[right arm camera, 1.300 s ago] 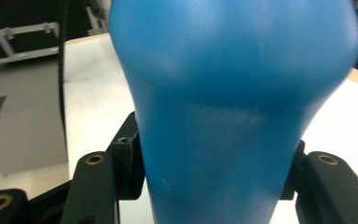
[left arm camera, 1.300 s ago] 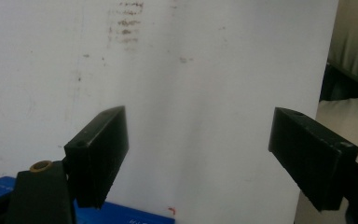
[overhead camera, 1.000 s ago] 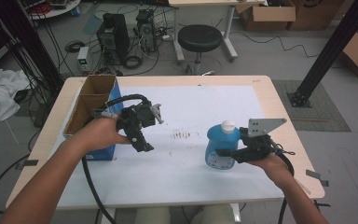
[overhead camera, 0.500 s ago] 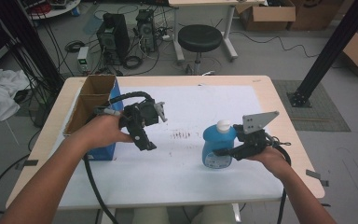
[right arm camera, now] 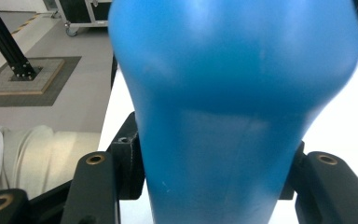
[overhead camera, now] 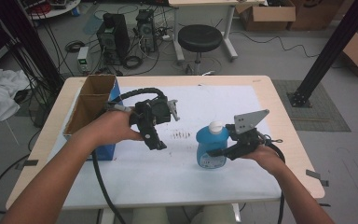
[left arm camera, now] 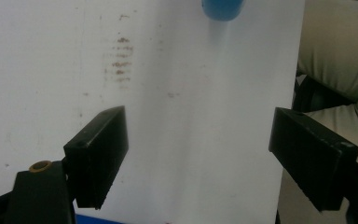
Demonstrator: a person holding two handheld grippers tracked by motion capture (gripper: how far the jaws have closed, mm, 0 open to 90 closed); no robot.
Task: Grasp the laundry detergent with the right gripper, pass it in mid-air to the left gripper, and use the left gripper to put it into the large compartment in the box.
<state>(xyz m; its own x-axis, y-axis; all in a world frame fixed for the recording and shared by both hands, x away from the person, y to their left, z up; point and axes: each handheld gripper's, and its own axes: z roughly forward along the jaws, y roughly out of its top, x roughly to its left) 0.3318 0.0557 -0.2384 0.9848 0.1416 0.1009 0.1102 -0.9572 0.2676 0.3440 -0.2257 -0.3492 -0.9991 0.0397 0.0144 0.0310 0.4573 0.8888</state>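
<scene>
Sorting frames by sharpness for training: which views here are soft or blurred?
Right gripper view: the blue bottle sits so close that its edges smear. Left gripper view: the jaws are fairly crisp, the white mat soft. High view: evenly lit, mildly grainy.

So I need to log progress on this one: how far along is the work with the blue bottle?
Done: the right hand-held gripper is shut on the blue plastic bottle with a white cap, which stands upright on the white table mat. In hand: that grip. Left: the left hand-held gripper hangs open with nothing between its jaws, and the open cardboard box likely awaits the bottle, though that is a guess.
</scene>
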